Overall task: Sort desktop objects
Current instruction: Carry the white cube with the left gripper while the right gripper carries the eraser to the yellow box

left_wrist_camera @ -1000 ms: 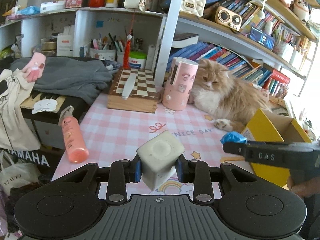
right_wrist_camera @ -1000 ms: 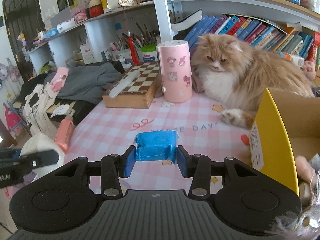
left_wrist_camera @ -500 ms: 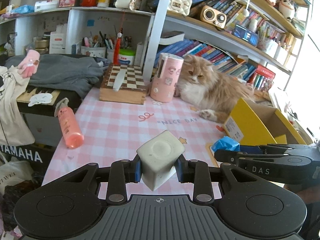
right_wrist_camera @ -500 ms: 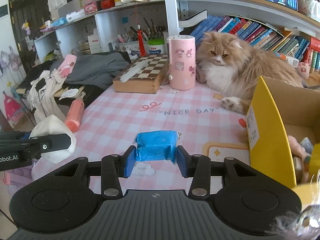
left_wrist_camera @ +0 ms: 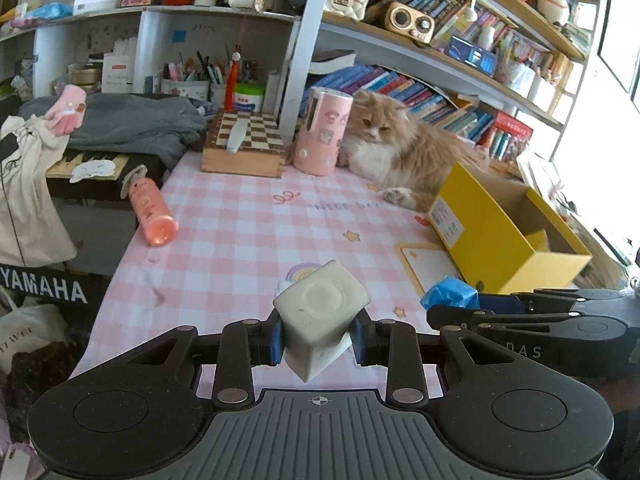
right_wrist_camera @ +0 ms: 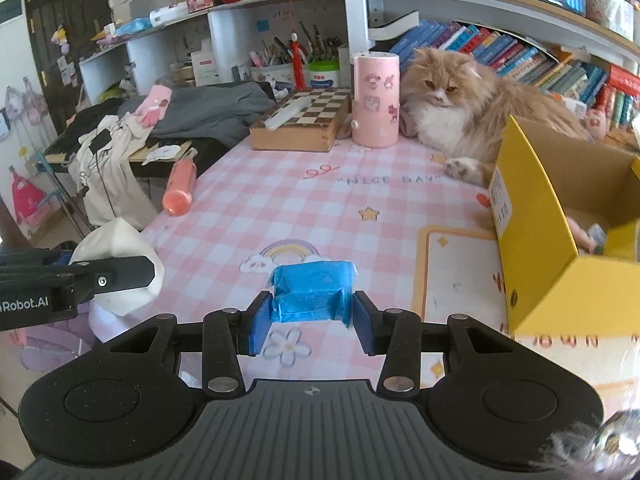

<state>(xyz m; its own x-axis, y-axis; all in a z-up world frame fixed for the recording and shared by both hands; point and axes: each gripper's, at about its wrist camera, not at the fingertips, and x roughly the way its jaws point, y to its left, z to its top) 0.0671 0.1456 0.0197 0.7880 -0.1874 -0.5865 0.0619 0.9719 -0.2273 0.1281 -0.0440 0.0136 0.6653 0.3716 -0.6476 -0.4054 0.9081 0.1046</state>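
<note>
Between your left gripper's fingers, pinched tight, sits the white cube, cornerwise, round face up. Your right gripper clamps the blue packet, long axis crosswise. Both hover above the pink tablecloth, left of the yellow box.

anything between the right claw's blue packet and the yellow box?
Nothing: only bare tablecloth separates blue packet from yellow box, per right wrist view.
</note>
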